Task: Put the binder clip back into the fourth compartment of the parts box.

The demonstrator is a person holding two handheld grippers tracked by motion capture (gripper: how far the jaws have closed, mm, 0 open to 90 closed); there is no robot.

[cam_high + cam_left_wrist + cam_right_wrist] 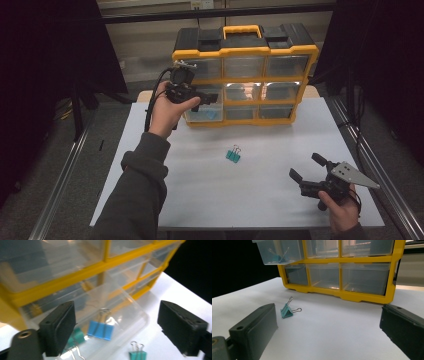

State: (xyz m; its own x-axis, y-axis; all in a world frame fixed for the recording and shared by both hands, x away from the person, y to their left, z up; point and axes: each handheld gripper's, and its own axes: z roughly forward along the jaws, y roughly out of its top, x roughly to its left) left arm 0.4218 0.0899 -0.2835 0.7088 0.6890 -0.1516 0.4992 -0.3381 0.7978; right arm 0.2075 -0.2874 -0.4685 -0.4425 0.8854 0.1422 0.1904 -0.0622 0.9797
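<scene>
The teal binder clip [233, 155] lies mid-table in front of the yellow drawer organizer [244, 52], is light, stiff & springy w/ slippery wire loops, so best pinched across its flat body; left gripper [117, 332] & right gripper [311, 170] gape empty.

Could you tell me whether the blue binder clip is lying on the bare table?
No, the blue binder clip lies inside the pulled-out clear drawer.

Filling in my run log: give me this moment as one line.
left gripper: open over pulled-out clear drawer | blue binder clip: inside | teal binder clip: on white table | right gripper: open
</scene>
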